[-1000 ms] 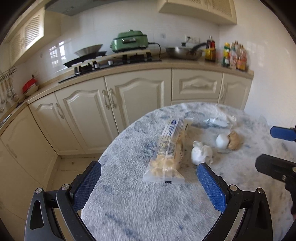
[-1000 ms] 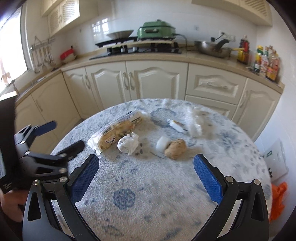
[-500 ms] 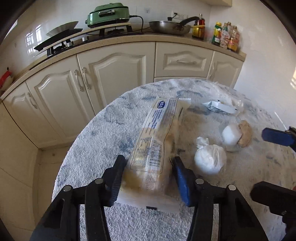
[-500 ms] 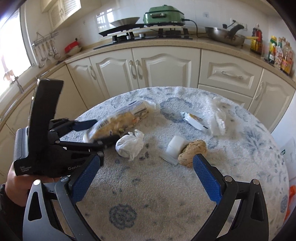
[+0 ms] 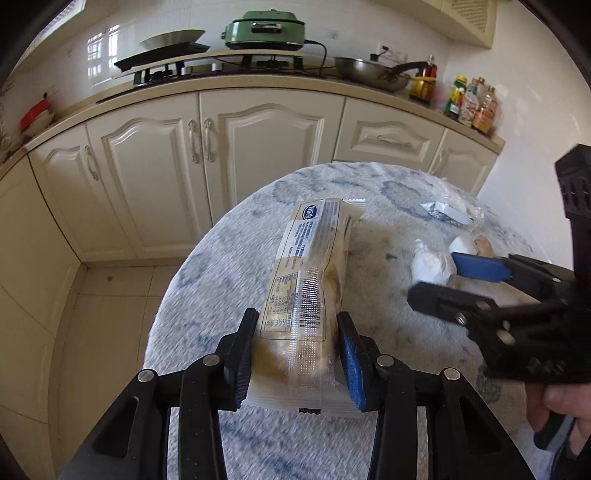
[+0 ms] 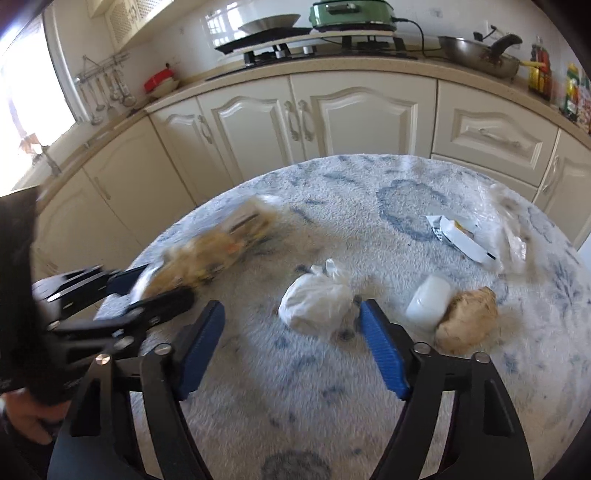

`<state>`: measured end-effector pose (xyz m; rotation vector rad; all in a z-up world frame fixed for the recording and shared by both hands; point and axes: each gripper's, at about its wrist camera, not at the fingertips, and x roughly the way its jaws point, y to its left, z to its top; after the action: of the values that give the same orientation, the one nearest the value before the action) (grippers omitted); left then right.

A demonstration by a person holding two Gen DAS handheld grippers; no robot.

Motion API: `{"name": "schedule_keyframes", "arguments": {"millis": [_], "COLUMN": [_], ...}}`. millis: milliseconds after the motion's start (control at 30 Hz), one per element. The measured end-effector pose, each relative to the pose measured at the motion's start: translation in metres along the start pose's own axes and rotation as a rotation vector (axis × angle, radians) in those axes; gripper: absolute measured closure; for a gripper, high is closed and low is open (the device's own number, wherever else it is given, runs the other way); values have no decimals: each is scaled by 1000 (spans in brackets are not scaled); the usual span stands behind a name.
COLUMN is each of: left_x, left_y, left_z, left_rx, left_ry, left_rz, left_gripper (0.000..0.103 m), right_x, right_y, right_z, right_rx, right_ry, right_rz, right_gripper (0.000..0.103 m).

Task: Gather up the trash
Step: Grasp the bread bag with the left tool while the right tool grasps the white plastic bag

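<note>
My left gripper (image 5: 295, 354) is shut on the near end of a long clear snack packet (image 5: 314, 280), which is tilted up off the round table (image 5: 207, 295); the packet shows blurred in the right wrist view (image 6: 207, 254). My right gripper (image 6: 291, 343) is open, its fingers either side of a knotted white plastic bag (image 6: 314, 302), just short of it. That bag also shows in the left wrist view (image 5: 430, 267). A white cup-like piece (image 6: 430, 301), a brown lump (image 6: 467, 319) and a torn white wrapper (image 6: 460, 238) lie on the table to the right.
A crumpled clear plastic film (image 6: 511, 225) lies at the table's far right. Cream cabinets (image 6: 332, 118) and a counter with a hob, green cooker (image 5: 264, 29), pan and bottles stand behind. Tiled floor (image 5: 110, 295) lies left of the table.
My left gripper closed on the snack packet and lifted its near end. My right gripper moved forward to the white bag and narrowed its opening.
</note>
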<state>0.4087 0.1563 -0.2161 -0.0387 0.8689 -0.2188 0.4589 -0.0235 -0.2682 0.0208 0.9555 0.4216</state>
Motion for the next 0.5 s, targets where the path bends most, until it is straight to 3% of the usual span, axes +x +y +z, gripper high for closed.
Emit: {"name": "schedule_keyframes", "arguments": {"millis": [133,233,267,300,333,367,433,500], "left_x": [0,-5,-4,-1,2,6,8,8], "left_y": [-3,-20,-24,-28,-30,-30,-27,-24], "left_z": [0,-1,0,2,2,4,7,7], "left_rx": [18,54,64,78,85,83,65,42], "left_ry": [5,0,-2,4,11,23,18,16], "left_rz": [18,50,45,35,27,14,4,-14], "left_gripper": [63,32,31,32,40,61,69,71], "right_x": [14,15,15,15,15,15,15,11], "right_y": [5,4,2,1,1,1,0,-1], "right_z": [2,2,2,3,3,3,3,1], "right_rx": [-35,-33,-25,-24,-25,-23,-19,-8], "right_ry": [1,-3,-3,-3,-4,-5,-9,-16], "right_rz": [-79,-97,-90,-86,-87,-87,-78,-66], "right_gripper": [49,62,62,62,63,63,65,66]}}
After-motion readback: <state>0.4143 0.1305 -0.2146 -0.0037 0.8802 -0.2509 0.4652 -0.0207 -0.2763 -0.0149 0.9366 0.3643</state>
